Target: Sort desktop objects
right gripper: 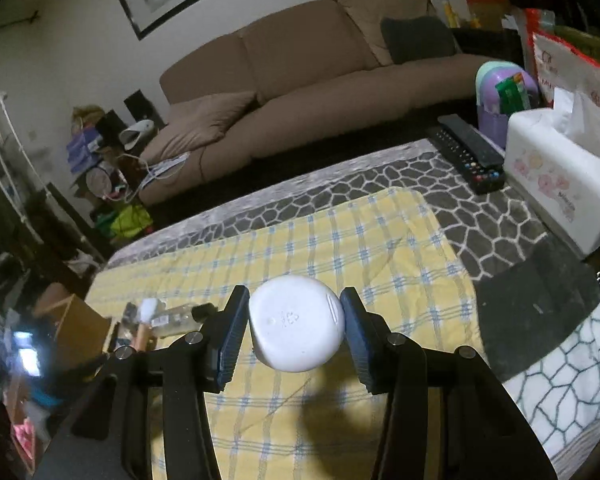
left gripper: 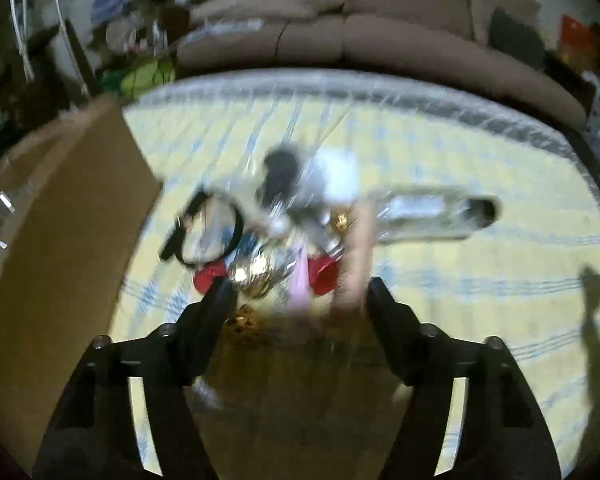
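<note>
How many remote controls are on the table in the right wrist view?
2, as far as shows: both black remote controls lie side by side at the table's far right, just left of the white tissue box. Others may be hidden.

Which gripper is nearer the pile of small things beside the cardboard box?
Left. The left gripper hangs right over the pile, jaws open. The right gripper, shut on a white bottle, is off to the side, with the pile well to its left.
</note>
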The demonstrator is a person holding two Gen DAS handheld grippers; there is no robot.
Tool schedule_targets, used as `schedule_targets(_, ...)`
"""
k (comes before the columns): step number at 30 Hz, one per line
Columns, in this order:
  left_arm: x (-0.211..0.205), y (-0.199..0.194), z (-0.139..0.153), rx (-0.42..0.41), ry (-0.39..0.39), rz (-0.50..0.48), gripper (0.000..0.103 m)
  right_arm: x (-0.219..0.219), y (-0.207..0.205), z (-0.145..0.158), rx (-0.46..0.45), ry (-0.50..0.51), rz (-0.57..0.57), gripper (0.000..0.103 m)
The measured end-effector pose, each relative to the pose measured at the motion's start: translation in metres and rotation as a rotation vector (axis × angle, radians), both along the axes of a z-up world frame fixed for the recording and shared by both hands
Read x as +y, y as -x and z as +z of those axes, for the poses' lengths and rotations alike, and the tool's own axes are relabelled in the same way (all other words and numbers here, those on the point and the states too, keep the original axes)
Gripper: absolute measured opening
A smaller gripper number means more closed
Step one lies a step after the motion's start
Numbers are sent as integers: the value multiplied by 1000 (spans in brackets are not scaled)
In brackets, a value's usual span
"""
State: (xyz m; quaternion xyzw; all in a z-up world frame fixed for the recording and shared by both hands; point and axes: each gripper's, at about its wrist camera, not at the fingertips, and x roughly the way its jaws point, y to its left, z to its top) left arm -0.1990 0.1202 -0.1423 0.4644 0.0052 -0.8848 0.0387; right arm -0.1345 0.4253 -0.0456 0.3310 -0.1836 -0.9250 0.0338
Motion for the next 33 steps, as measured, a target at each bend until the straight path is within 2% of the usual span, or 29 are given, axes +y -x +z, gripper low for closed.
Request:
schedule_targets(2, -13, -10, 1, 40, -84, -22, 41, -8, 4, -1, -10, -6, 18, 48)
schedule_targets(4, -21, -21, 6, 25, -102, -54, 32, -17, 10, -3, -13, -20, 41, 48)
schedule_targets(5, -24, -28, 8, 15, -132, -83, 20, -23, 10, -1, -9, -31, 53, 48)
schedule_targets(7, -30, -46, 15, -22, -169, -141, 19, -36, 9, 4, 2, -50, 75, 48)
schedule_targets(9, -31, -68, 25, -45, -154, -194, 19, -45, 9, 10, 17, -52, 98, 48)
schedule_targets(12, -33, -101, 48, -51, -117, -264, 19, -61, 7, 19, 38, -47, 136, 48)
schedule_targets(16, -41, -136, 80, -30, -109, -304, 19, -78, 4, 29, 56, -72, 170, 48)
schedule_targets(20, -82, -170, 119, 55, -135, -237, 19, -90, 1, 39, 87, -54, 211, 48)
schedule_targets(23, -117, -181, 142, 146, -55, -131, 19, -99, -1, 45, 95, -44, 236, 48)
schedule_targets(26, -163, -175, 160, 226, -36, 1, 19, -115, -7, 58, 131, -58, 268, 48)
schedule_targets(29, -202, -169, 166, 266, -29, 98, 19, -139, -16, 71, 177, -77, 322, 48)
schedule_targets(33, -239, -172, 166, 293, -15, 174, 19, -168, -15, 71, 168, -103, 385, 48)
